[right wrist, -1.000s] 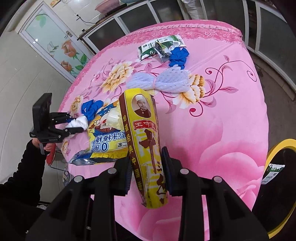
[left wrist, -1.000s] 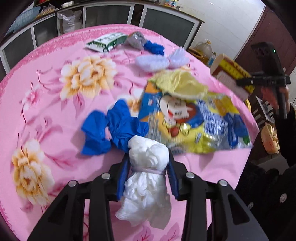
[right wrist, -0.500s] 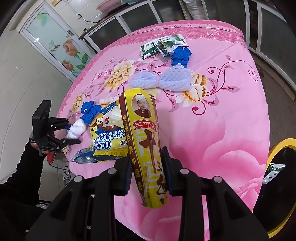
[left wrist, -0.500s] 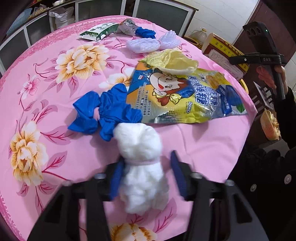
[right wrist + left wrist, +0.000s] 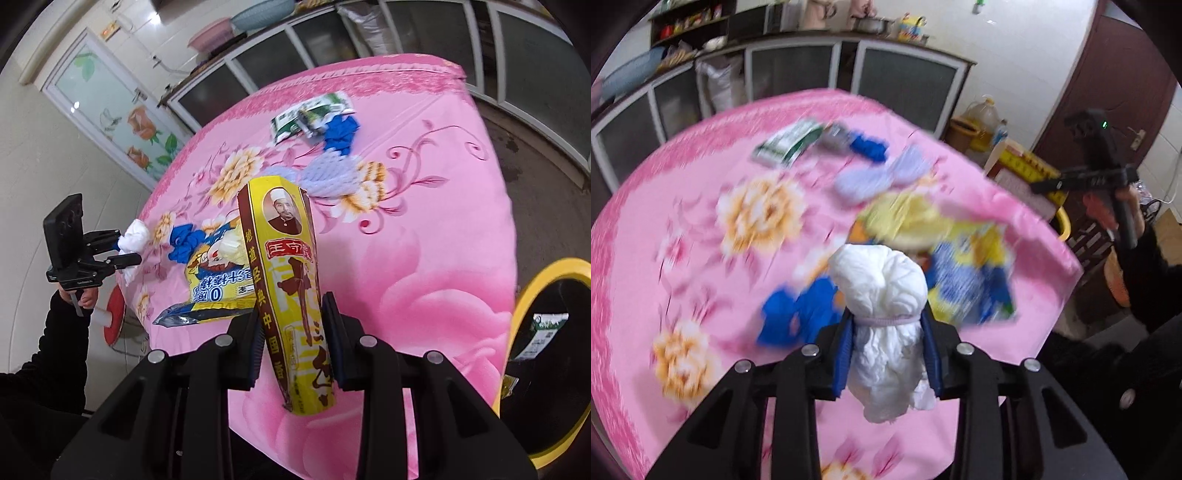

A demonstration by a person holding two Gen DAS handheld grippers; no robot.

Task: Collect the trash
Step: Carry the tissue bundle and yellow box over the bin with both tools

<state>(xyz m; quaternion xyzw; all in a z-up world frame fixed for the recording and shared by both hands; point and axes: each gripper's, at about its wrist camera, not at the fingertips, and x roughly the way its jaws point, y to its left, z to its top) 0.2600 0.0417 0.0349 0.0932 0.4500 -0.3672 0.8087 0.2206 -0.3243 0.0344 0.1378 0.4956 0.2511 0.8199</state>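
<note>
Left gripper point(image 5: 888, 354) jaws, just tightened, pinch a white wad point(image 5: 884, 314); right gripper point(image 5: 295, 343) jaws clamp a yellow carton point(image 5: 291, 291). Slick packaging could slip before reaching the bin point(image 5: 517, 332).

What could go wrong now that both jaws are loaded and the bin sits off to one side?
1. The white crumpled tissue bundle is pinched only at its tied waist by the left gripper; it could slip out.
2. The long yellow snack box sticks far beyond the right gripper and may pivot or snag the pink floral tablecloth.
3. Either drop could miss the yellow-rimmed black bin.
</note>
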